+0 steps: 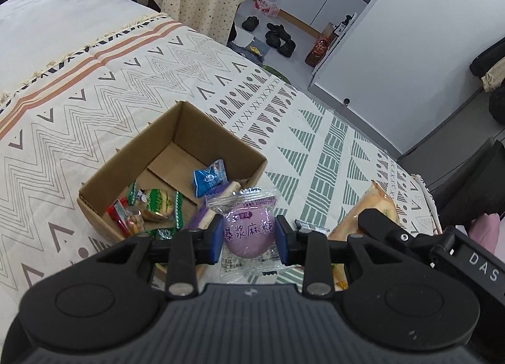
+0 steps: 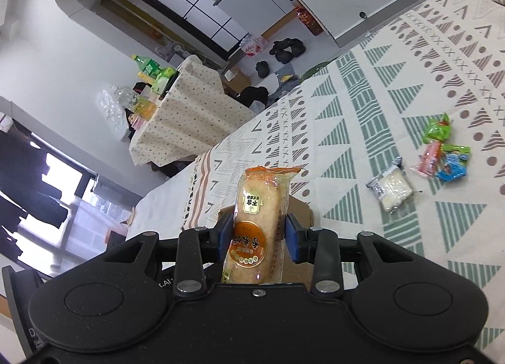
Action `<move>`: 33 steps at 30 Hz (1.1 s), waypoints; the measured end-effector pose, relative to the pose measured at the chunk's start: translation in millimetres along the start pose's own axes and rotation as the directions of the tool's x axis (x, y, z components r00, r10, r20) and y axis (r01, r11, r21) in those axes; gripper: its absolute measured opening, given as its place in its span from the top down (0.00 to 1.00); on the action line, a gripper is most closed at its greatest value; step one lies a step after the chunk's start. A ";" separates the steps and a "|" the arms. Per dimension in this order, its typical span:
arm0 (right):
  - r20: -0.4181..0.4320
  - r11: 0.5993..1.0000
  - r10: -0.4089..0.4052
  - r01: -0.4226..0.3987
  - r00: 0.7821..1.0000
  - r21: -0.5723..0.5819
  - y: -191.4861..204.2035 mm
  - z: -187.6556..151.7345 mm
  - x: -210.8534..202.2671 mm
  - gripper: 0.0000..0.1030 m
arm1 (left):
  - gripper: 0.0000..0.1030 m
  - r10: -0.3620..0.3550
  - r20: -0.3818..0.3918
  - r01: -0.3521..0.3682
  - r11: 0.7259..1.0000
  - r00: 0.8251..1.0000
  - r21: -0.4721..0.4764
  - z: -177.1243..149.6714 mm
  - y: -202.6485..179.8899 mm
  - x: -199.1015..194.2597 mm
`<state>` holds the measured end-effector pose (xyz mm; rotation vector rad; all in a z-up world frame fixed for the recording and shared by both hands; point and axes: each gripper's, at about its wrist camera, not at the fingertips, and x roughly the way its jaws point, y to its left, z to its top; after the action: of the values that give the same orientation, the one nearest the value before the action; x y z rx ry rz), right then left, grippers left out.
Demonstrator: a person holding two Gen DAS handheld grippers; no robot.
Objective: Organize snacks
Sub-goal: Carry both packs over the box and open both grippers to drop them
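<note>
My left gripper (image 1: 249, 237) is shut on a clear packet holding a purple mochi ball (image 1: 249, 231), held just right of an open cardboard box (image 1: 132, 155) on the patterned bedspread. Inside the box lie a blue packet (image 1: 210, 178), green-wrapped snacks (image 1: 157, 204) and a red one (image 1: 121, 218). My right gripper (image 2: 258, 234) is shut on a long orange rice-cracker packet (image 2: 262, 206) that stands upright between its blue pads. That same packet (image 1: 375, 209) and the right gripper's black body show at the right of the left wrist view.
Loose snacks lie on the bedspread (image 2: 394, 86): a white-grain packet (image 2: 391, 188), a green one (image 2: 438, 130), a pink one (image 2: 429, 155) and a blue one (image 2: 453, 168). Beyond the bed's edge are shoes (image 1: 277, 38) on the floor and a cloth-covered table (image 2: 189, 111).
</note>
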<state>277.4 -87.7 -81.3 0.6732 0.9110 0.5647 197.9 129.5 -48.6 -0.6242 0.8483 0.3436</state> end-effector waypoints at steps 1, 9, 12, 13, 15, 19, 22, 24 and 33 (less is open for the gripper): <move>-0.002 1.000 0.000 0.000 1.000 0.000 2.5 -0.5 2.9 0.66 | 0.68 -0.002 -0.001 0.002 1.000 1.000 -0.005 1.9 3.0 1.4; -0.025 1.000 0.003 -0.003 1.000 -0.007 18.5 -6.1 26.7 0.66 | 0.68 -0.011 -0.019 0.011 1.000 1.000 -0.013 23.7 27.8 15.8; -0.046 1.000 -0.002 0.001 0.999 -0.008 22.8 -10.6 41.0 0.66 | 0.68 -0.023 -0.044 0.022 1.000 0.999 -0.019 30.1 38.0 26.5; -0.054 1.000 -0.005 0.005 0.999 -0.009 24.2 -12.0 46.0 0.66 | 0.68 -0.021 -0.048 0.020 1.000 0.999 -0.024 31.9 42.2 29.9; -0.069 1.000 -0.013 0.012 0.998 -0.010 26.8 -14.5 56.6 0.66 | 0.68 -0.015 -0.054 0.013 0.999 0.998 -0.034 35.3 51.0 37.7; -0.091 1.000 -0.024 0.023 0.996 -0.012 30.1 -17.9 75.7 0.66 | 0.68 -0.006 -0.065 0.001 0.998 0.998 -0.065 43.8 69.9 52.7; -0.102 0.999 -0.036 0.035 0.994 -0.013 31.3 -19.5 89.2 0.66 | 0.68 -0.007 -0.066 0.001 0.996 0.998 -0.086 51.4 80.8 62.3; -0.112 0.999 -0.043 0.042 0.993 -0.015 32.4 -19.5 98.6 0.66 | 0.64 0.008 -0.060 -0.013 0.996 0.998 -0.086 56.1 84.9 66.7; -0.160 0.998 -0.069 0.065 0.985 -0.026 36.9 -24.3 138.5 0.66 | 0.44 0.014 -0.051 -0.020 0.993 0.999 -0.117 65.5 104.6 69.9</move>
<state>319.9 39.6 -137.1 0.5819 1.0732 0.5735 225.9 254.5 -109.5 -0.7376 0.8859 0.3969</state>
